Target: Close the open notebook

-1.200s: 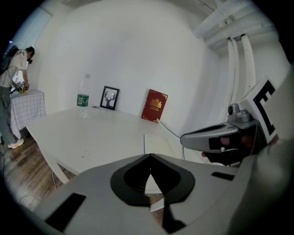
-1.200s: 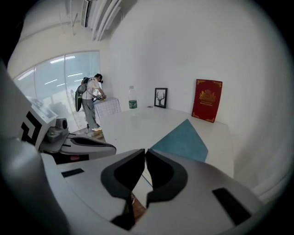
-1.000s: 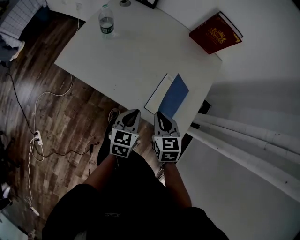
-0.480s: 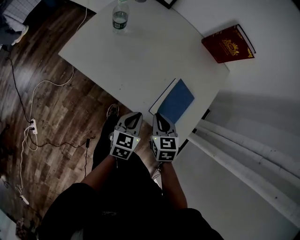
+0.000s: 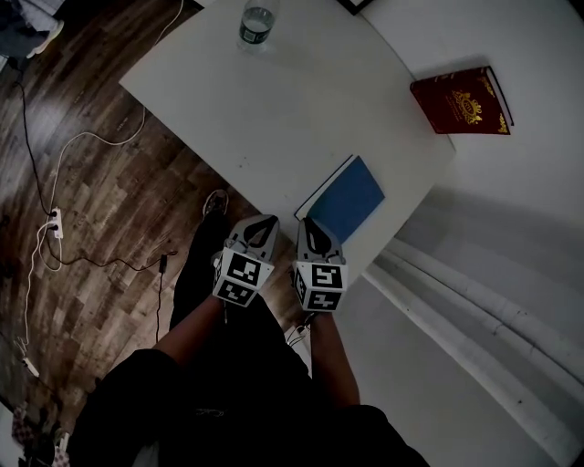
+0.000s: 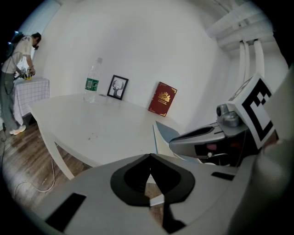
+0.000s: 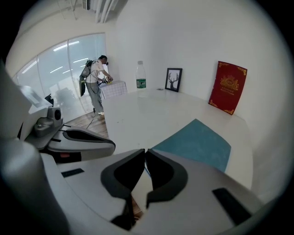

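Bench: a white bench [image 5: 274, 100] over a dark wood floor [image 5: 91, 182]; its near edge lies just ahead of both claws.
Notebook: the notebook [image 5: 347, 199] lies flat near the bench's near right corner, close to the edge. A blue face is up, with a narrow white strip along its left side.
Left claw: the left claw [image 5: 262, 222] is held in a hand over the bench's near edge, just left of the notebook. In the left gripper view its jaws are clenched tip to tip with nothing between them [image 6: 149, 158].
Right claw: the right claw [image 5: 313, 222] is held just beside the left one, its tip at the notebook's near corner. Whether it touches the notebook cannot be told. In the right gripper view its jaws are pressed together but for a thin slit, grasping nothing [image 7: 143, 153].
Red book: a red book with a gold emblem [image 5: 461, 100] stands at the bench's far right, leaning against the wall, well apart from the notebook.
Water bottle: a clear water bottle [image 5: 257, 23] stands upright at the far side of the bench.
Picture frame: a small black picture frame [image 7: 173, 80] stands by the wall between bottle and red book.
Floor items: a white cable and a power strip [image 5: 53, 223] lie on the wood at the left.
Background: a person [image 7: 94, 82] stands at a small table by the windows.
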Tool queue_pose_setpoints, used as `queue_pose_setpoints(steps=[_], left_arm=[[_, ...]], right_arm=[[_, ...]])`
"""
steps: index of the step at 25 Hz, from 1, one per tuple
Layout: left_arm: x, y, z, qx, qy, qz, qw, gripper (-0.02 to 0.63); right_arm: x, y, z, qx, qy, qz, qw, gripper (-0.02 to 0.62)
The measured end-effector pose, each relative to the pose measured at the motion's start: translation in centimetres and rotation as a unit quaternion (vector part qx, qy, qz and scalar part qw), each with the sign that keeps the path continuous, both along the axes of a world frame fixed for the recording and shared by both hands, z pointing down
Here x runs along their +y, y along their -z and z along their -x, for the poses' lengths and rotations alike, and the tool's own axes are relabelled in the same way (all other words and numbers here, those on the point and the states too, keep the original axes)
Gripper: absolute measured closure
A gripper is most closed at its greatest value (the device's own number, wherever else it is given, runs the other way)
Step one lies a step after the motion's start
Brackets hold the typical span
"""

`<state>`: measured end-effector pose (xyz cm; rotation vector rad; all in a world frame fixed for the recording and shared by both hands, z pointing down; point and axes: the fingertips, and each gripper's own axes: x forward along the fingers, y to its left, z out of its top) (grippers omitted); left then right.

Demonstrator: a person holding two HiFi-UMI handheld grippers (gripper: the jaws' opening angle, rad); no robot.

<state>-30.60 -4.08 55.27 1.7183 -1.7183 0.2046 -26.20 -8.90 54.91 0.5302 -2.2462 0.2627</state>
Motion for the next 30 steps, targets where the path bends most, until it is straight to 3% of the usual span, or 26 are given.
queue_pose_setpoints(steps=[20,26,30], left_arm=[[0.4,-1.0,0.3,0.007,0.001,0.010,0.9999,0.603],[0.8,-0.6,-0.1,0.001,-0.011,0.012,0.9999,0.603],[1.1,-0.3,-0.6,0.024,-0.004,0.009,0.9997,0.603]], right_arm=[[0.1,-2.6,0.8,0.011,0.009,0.026,1.000,0.560],[0.4,-3.0,0.8,0.015,0.010,0.015,1.000,0.560],[0.7,-2.9,1.0,0.022,0.023,-0.012,0.999,0.558]])
